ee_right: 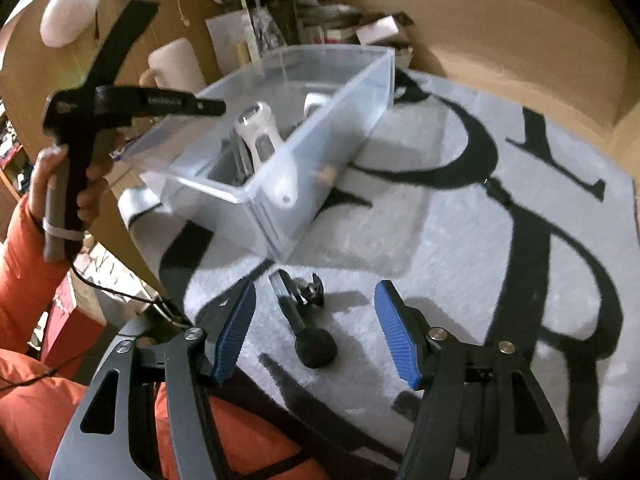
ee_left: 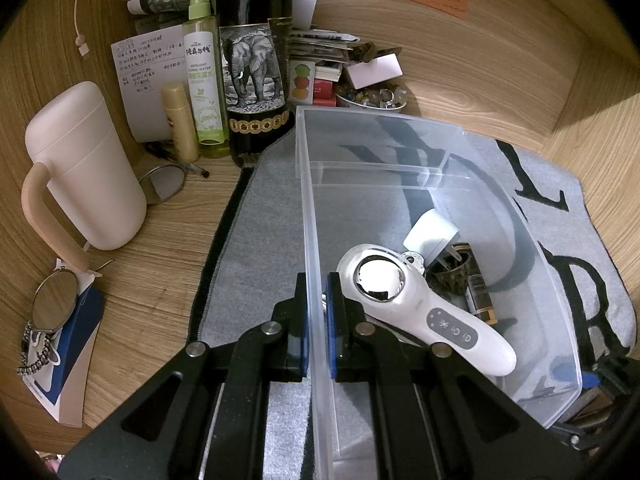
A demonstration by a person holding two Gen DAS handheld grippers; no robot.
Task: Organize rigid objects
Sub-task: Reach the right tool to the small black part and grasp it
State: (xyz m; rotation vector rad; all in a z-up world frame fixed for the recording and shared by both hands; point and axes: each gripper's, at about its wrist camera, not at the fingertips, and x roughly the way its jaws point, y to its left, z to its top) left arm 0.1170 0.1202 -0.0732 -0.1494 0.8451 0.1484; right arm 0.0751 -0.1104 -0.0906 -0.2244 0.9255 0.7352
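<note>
A: Left gripper (ee_left: 318, 320) status?

B: Clamped on the near-left wall of the clear plastic bin (ee_left: 310, 240), one blue pad inside, one outside. Seen from the right wrist too: held by a hand (ee_right: 66, 184) in an orange sleeve, nose at the bin's left rim.

A: Bin location?

B: Sitting on the grey mat (ee_left: 260, 260) with big black lettering, on the wooden desk (ee_left: 160, 248). Blurred in the right wrist view, so tilt hard to call.

A: Contents?

B: White handheld device (ee_left: 424, 308) with a round mirrored head and button panel, lying diagonally near the clamped wall. Behind it a white plug adapter (ee_left: 434, 232), a dark ornate metal piece (ee_left: 454, 276), a small amber vial (ee_left: 482, 300). All touching or nearly so.

A: Right gripper (ee_right: 316, 328)?

B: Released, blue pads spread wide, low over the mat. Black ball-ended mount piece (ee_right: 304, 316) lying on the mat between the fingers, not touched. Just in front of the bin's near corner.

A: Surroundings?

B: Left of the mat: pink lidded mug (ee_left: 84, 168), elephant-label wine bottle (ee_left: 254, 60), green spray bottle (ee_left: 202, 76).
</note>
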